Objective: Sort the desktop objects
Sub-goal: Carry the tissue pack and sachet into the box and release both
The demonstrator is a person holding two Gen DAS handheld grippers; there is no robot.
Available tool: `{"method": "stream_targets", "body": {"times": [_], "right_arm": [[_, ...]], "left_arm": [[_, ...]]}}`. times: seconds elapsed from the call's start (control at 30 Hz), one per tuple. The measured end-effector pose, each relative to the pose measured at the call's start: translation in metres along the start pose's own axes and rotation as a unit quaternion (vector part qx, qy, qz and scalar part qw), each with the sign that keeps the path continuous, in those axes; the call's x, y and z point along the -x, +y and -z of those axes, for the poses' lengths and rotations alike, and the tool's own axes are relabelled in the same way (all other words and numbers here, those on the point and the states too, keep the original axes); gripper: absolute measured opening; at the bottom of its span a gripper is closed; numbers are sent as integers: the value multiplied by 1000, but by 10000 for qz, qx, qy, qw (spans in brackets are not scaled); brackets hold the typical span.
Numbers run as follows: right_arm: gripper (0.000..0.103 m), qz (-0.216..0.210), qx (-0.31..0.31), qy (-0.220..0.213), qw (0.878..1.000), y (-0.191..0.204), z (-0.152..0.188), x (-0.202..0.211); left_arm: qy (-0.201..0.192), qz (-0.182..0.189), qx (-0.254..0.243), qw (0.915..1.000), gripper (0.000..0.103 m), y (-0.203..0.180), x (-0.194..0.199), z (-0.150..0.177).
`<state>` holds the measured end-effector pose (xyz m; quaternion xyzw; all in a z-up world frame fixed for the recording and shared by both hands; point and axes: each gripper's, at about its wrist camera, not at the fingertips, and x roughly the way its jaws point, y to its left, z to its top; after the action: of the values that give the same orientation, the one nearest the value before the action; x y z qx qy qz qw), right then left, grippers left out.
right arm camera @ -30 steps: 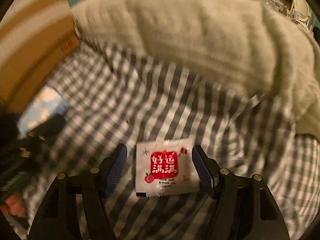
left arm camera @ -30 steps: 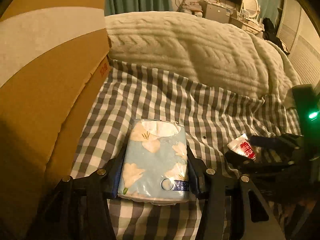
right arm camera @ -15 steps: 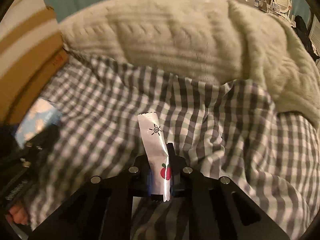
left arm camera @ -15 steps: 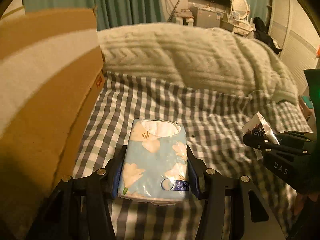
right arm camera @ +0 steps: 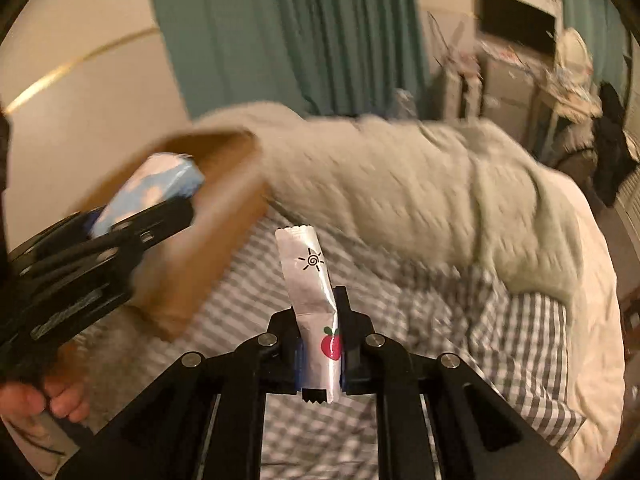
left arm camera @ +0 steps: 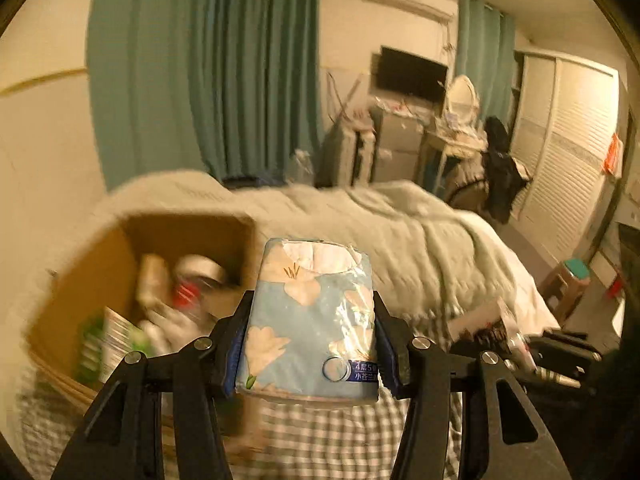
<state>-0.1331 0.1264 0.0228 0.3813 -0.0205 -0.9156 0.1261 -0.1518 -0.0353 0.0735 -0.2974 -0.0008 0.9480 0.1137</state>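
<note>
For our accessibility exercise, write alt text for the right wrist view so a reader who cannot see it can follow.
The right gripper pinches a folded silver snack sachet with a red fruit print upright in its jaws, above a grey checked bedsheet. To the left, the left gripper holds a blue floral tissue pack at an open cardboard box; a rumpled pale blanket lies behind.

Counted on and above the checked bed

One pale blue flowered tissue pack [left arm camera: 310, 316], one silvery foil sachet with a red fruit mark [right arm camera: 316, 316], one open brown cardboard box [left arm camera: 72, 296] and two black two-finger grippers are counted; the blurred items inside the box cannot be counted.
</note>
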Motion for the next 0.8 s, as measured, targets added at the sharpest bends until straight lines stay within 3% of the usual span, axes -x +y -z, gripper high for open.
{"method": "stream_targets", "body": {"times": [0.07,0.2,0.3,0.4,0.47,0.5,0.57,0.67,0.8], "right_arm": [[11,-183,182,-150,9996,28,-14,13],[11,-673,372,-296,9966,87,-46,13],[11,-901,404,-156,9950,124,-61,-15],[12,-841,490,64,9952,147,-68,-47],[19,-682,602,160,9957,157,-69,-65],[31,-551,677,198,9960,161,-68,-73],[53,-466,691,241,9962,162,-66,-81],[56,-498,517,231,9972,159,-67,-78],[62,-393,452,54,9982,151,-68,-59]], "left_arm": [[-95,-78,201,9997,54,30,17,-16],[104,-539,414,9976,54,91,20,-30],[329,-697,365,9964,54,120,5,-22],[524,-912,303,9940,54,143,-12,-10],[682,-757,350,9942,56,154,-24,-5],[728,-766,339,9938,56,155,-27,-3],[757,-812,218,9936,72,155,-33,-2],[563,-907,74,9943,97,148,-23,0],[338,-879,87,9955,102,142,-3,3]]}}
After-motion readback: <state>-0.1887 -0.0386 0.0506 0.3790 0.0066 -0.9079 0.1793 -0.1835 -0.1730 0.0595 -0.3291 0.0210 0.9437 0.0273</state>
